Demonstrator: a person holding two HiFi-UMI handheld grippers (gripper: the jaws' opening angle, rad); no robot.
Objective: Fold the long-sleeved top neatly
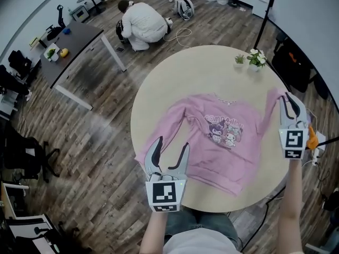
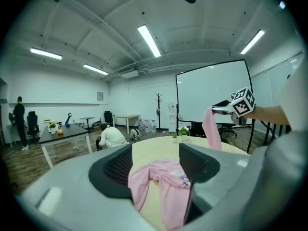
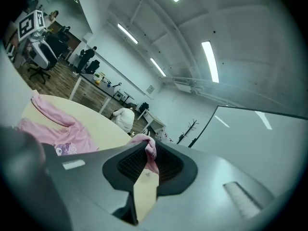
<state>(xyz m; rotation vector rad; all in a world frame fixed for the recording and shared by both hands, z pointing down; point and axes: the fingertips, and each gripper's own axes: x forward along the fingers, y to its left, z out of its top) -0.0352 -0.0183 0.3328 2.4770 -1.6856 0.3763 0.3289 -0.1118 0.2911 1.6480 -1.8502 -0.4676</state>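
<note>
A pink long-sleeved top (image 1: 222, 136) with a cartoon print lies face up on the round beige table (image 1: 201, 67). My right gripper (image 1: 288, 97) is shut on its right sleeve cuff and holds it raised at the table's right edge. In the right gripper view the pink cuff (image 3: 150, 153) is pinched between the pads. From the left gripper view that sleeve (image 2: 211, 131) hangs down from the right gripper (image 2: 222, 110). My left gripper (image 1: 172, 144) stands open over the near left hem and left sleeve. Pink cloth (image 2: 166, 174) shows beyond its spread jaws, and the pads do not press on it.
Two small potted plants (image 1: 254, 60) stand at the table's far right edge. A person (image 1: 142, 24) crouches on the wooden floor beyond the table. A grey desk (image 1: 69, 44) stands at the far left, and dark chairs and a stand pole (image 1: 265, 15) at the right.
</note>
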